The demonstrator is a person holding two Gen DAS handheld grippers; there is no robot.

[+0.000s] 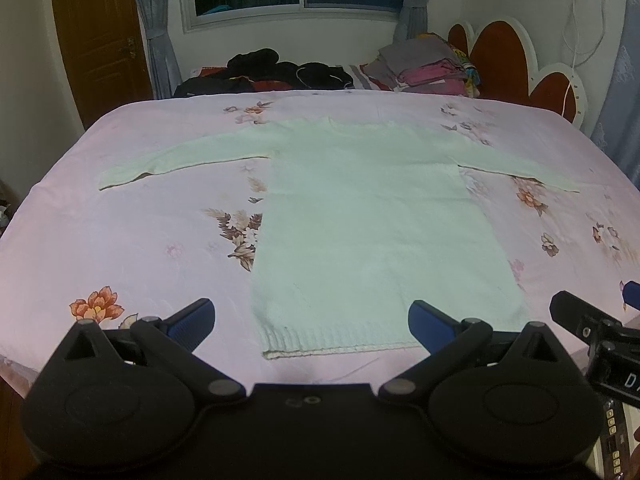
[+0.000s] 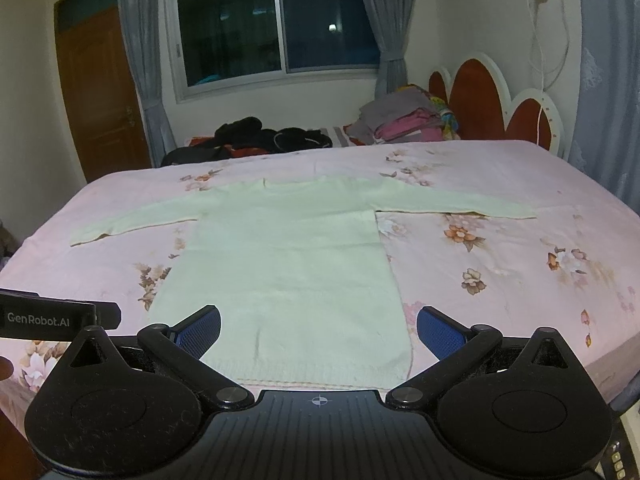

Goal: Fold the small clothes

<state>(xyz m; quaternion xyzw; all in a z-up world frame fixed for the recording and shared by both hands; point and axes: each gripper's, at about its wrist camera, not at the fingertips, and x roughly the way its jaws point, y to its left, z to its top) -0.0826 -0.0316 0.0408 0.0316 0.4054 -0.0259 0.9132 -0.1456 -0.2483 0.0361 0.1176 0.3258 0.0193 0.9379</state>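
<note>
A pale green sweater (image 1: 360,208) lies flat on the pink flowered bed cover (image 1: 140,240), right in the middle of it. Its long way runs from the ribbed bottom edge, which is nearest the cameras, up to the neck, which points at the window (image 2: 276,24). Both sleeves stick straight out to the sides, so the sweater looks like a letter T. The left gripper (image 1: 310,322) hangs just above the bottom edge of the sweater, with its blue pads wide apart and nothing between them. The right gripper (image 2: 319,330) hangs over the same bottom edge, a bit more toward the sweater's right corner, and its blue pads are also wide apart and hold nothing. I cannot tell if any finger touches the cloth. The black body of each gripper hides the nearest strip of the bed, and in the right wrist view it covers part of the sweater's bottom edge too. Past the sweater's neck, at the far side of the bed, sits a dark heap of clothes (image 2: 256,136), too dim to make out well. To the right of that heap is a stack of folded clothes (image 2: 404,122) in grey and pink. A brown door (image 2: 100,92) stands left of the window.
</note>
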